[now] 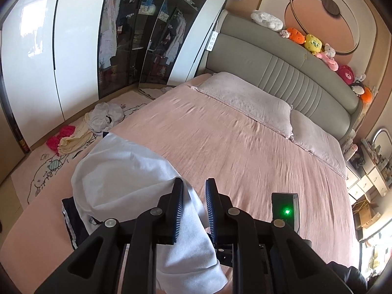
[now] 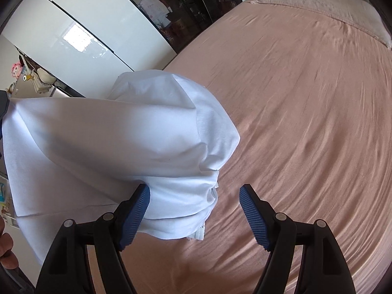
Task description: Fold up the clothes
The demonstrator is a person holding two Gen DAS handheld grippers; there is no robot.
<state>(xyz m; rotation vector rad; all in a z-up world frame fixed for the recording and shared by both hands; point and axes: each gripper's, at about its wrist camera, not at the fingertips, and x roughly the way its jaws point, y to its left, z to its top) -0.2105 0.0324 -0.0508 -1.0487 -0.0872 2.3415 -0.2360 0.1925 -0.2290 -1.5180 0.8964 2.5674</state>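
Note:
A white garment [image 1: 127,169] hangs bunched over the near left part of the pink bed [image 1: 245,152]. My left gripper [image 1: 194,191] is shut on the white garment, with cloth running between its blue pads and down below them. In the right wrist view the same white garment [image 2: 122,134] drapes in front, lifted above the bed [image 2: 306,122]. My right gripper [image 2: 194,196] is open, its left pad [image 2: 137,210] touching the cloth's lower edge, its right pad [image 2: 252,210] free over the sheet. A dark piece with white stripes [image 1: 71,218] lies under the white cloth.
Two pillows [image 1: 245,98] lie at the grey headboard [image 1: 294,73], with plush toys [image 1: 313,41] on top. A heap of clothes [image 1: 85,129] lies on the floor rug by the wardrobe [image 1: 73,36]. A dresser [image 1: 372,169] stands at the right.

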